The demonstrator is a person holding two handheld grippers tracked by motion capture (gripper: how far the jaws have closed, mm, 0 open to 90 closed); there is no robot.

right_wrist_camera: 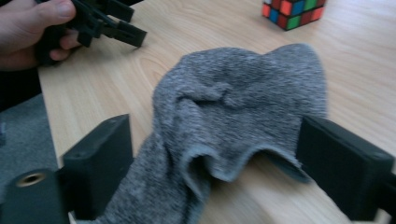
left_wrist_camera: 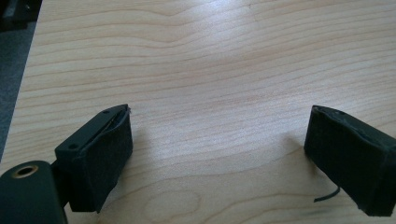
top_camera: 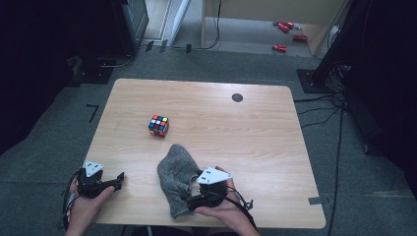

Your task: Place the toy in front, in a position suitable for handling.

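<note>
The work in hand looks like picking up the grey sock [top_camera: 177, 178], which lies crumpled on the table [top_camera: 255, 142] near the person's edge, a little right of the middle. The right gripper [right_wrist_camera: 215, 163] has its jaws spread wide, one on either side of the sock's open cuff, and they are not yet pinching the cloth. To do this well, the jaws should come down low enough that both layers of the cuff sit between the pads, then close squarely on the bunched fold rather than on a single thin edge, which could slip out when lifted. In the high view the right hand [top_camera: 223, 209] comes in from the bottom edge, with the gripper turned to the left across the sock's lower part. The left gripper [left_wrist_camera: 217, 158] rests low over bare wood near the table's left corner, well apart from the sock, its jaws also wide open and holding nothing. A scrambled colour cube [top_camera: 159, 126] stands farther back on the table, clear of both grippers and out of the way.
</note>
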